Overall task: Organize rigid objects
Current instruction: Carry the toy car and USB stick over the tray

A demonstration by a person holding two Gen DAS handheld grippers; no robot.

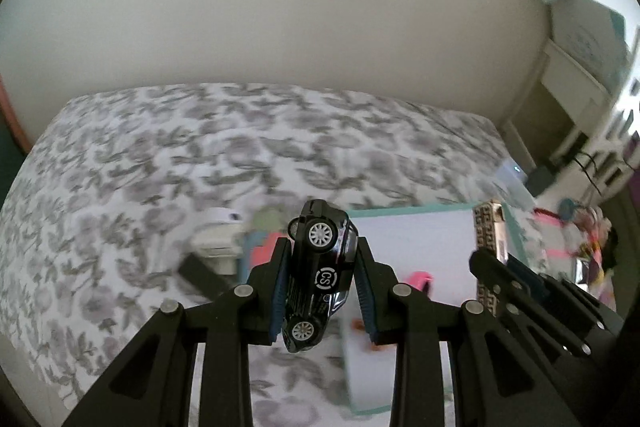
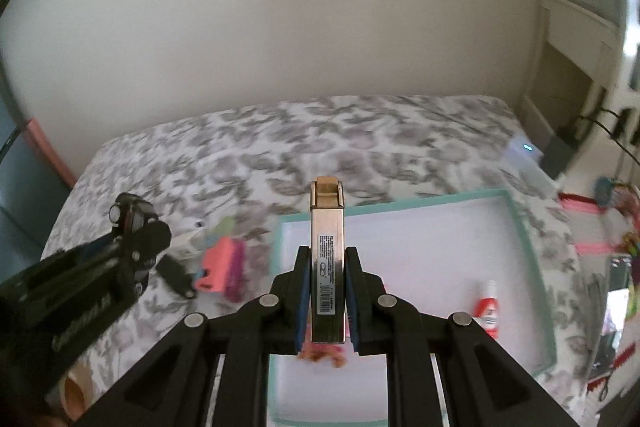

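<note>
Across the middle of both views spreads the bed (image 2: 224, 155) with its grey leaf-print cover, soft and uneven ground: anything dropped on it can roll or bounce out of reach.

At lower right of the right wrist view lies the white tray (image 2: 528, 239) with a teal rim, the likely home for the items. A small glue bottle (image 2: 489, 309) lies inside it near the right wall, and an orange-pink scrap (image 2: 322, 354) sits just under the jaws. Both could be struck or buried by a careless release.

At centre of that view the right gripper (image 2: 328, 267) is closed on a slim gold case (image 2: 327, 259), which stands upright and reaches well past the pads. So long an overhang could lever the case loose under a quick swing, and the blur suggests some speed.

At centre of the left wrist view the left gripper (image 1: 322, 267) clamps a black toy car (image 1: 320, 275) nose-down, its body tilted between the pads. The glossy, curved shell and free wheels offer a poor seat, so it may twist out.

At left centre of the right wrist view a pink block (image 2: 218, 263), a purple piece (image 2: 237, 275) and a black stick (image 2: 174, 273) lie close together on the cover, apart from the tray. The 2 grippers work near each other and could collide.
</note>
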